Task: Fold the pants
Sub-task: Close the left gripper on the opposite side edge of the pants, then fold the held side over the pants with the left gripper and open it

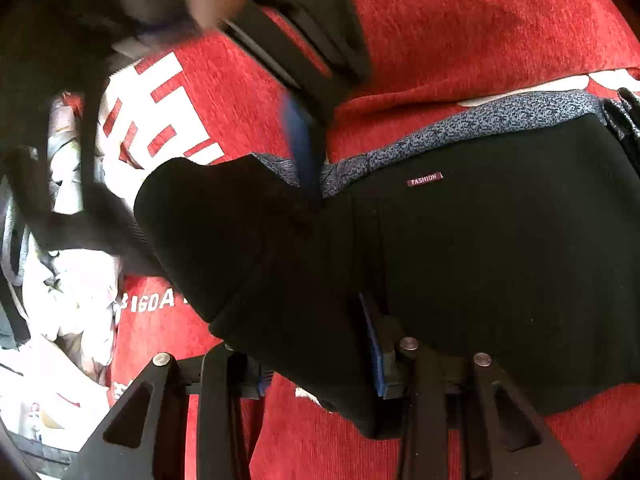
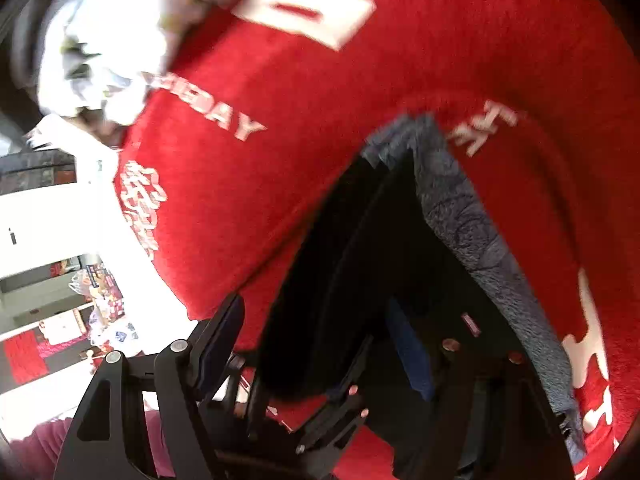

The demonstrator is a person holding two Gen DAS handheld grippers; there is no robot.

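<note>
The black pants [image 1: 500, 248] lie on a red blanket [image 1: 460, 32], with a grey fleece lining [image 1: 480, 120] along the far edge and a small "FASHION" label [image 1: 425, 179]. My left gripper [image 1: 316, 364] has a fold of the black cloth between its fingers and holds it up. The right gripper [image 1: 304, 148] comes in from above in the left wrist view, blurred, its blue pad at the waistband. In the right wrist view the pants [image 2: 352, 264] and lining [image 2: 472, 232] hang dark between and past my right gripper's fingers [image 2: 224, 332]; its grip is hidden.
The red blanket [image 2: 320, 100] has white lettering [image 2: 224, 116]. Crumpled white and patterned laundry [image 1: 72, 280] lies at the left; it also shows in the right wrist view [image 2: 112, 52]. White furniture [image 2: 48, 216] and floor clutter [image 2: 100, 292] lie beyond the blanket's edge.
</note>
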